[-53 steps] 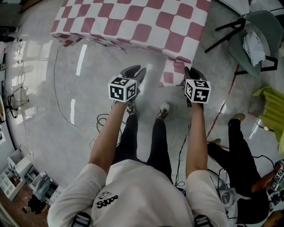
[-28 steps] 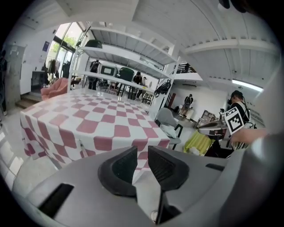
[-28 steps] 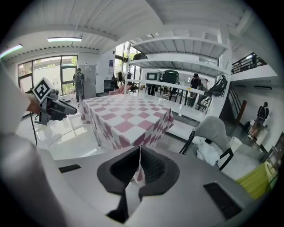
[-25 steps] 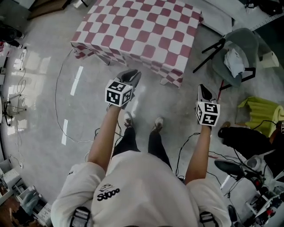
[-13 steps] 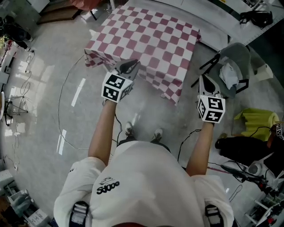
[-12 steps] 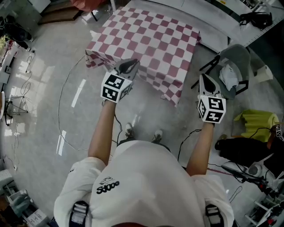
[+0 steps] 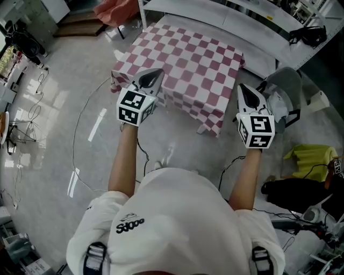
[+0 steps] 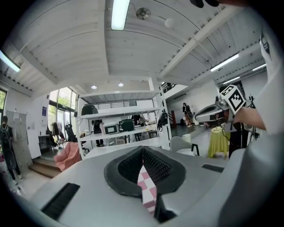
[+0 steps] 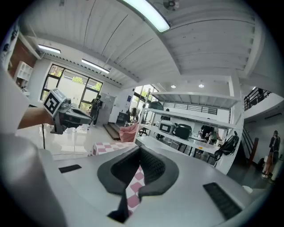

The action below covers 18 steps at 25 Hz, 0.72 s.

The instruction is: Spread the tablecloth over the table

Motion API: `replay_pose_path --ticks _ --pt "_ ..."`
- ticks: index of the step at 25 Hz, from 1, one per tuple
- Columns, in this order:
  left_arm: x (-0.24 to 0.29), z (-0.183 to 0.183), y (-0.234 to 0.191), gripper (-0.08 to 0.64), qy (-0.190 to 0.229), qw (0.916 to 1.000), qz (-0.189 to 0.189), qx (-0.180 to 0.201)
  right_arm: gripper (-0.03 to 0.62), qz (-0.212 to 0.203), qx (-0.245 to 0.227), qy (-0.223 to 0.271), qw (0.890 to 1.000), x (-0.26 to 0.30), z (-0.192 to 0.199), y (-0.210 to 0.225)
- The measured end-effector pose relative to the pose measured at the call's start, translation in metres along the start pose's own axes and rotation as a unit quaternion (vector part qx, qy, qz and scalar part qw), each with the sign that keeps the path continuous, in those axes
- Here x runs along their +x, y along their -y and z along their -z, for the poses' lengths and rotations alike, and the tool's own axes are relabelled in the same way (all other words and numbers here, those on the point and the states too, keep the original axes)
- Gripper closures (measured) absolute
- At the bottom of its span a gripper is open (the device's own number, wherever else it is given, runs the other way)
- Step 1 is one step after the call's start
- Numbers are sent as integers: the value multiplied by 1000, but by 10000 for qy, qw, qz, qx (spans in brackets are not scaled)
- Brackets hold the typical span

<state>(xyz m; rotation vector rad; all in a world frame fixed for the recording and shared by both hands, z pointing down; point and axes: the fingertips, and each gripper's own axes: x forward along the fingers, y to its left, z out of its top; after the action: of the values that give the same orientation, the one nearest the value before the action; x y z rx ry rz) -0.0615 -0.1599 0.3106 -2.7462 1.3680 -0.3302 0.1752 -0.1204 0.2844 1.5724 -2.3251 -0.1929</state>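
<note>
Off to my left a thin cable (image 7: 80,123) loops over the grey floor (image 7: 48,107), and a pink heap (image 7: 115,8) lies at the far corner of the room. Next comes my left gripper (image 7: 152,75), raised over the near left corner of the tablecloth (image 7: 193,59). Its own view shows the two jaws pressed together on a narrow fold of the red-and-white check (image 8: 148,188), which hangs out below the pads (image 8: 155,164). Past the jaws that view looks level across the room to white shelves (image 8: 120,128). The cloth lies over the table between my two tongs, its top flat, its near edge hanging down toward the floor and bunched a little at the near right corner. Behind it runs a long white bench (image 7: 231,16). My right gripper (image 7: 244,94) is held up just beside that near right corner. Its jaws are likewise closed on a strip of the check (image 9: 134,188), which runs down out of the pinch. In its view the covered table (image 9: 111,147) shows low on the left, with the left gripper beyond it. Right of my right hand stands a grey chair (image 7: 285,91) with something pale on its seat. Farther right and nearer me, a yellow cloth (image 7: 309,161) lies crumpled.
</note>
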Motion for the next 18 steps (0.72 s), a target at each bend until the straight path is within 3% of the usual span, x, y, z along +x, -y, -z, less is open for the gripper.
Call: replay_pose_path --ticks 6,10,18 --pt "-9 -32 -7 531 257 9989 -34 391 569 -170 -196 267 9993 4 -33 -17" --pt "-15 -43 -8 531 464 9985 -10 303 569 -70 -193 358 9991 6 -43 -20" --pt "-20 -45 -9 531 387 9983 -25 425 569 -29 -173 276 9995 11 -46 -20"
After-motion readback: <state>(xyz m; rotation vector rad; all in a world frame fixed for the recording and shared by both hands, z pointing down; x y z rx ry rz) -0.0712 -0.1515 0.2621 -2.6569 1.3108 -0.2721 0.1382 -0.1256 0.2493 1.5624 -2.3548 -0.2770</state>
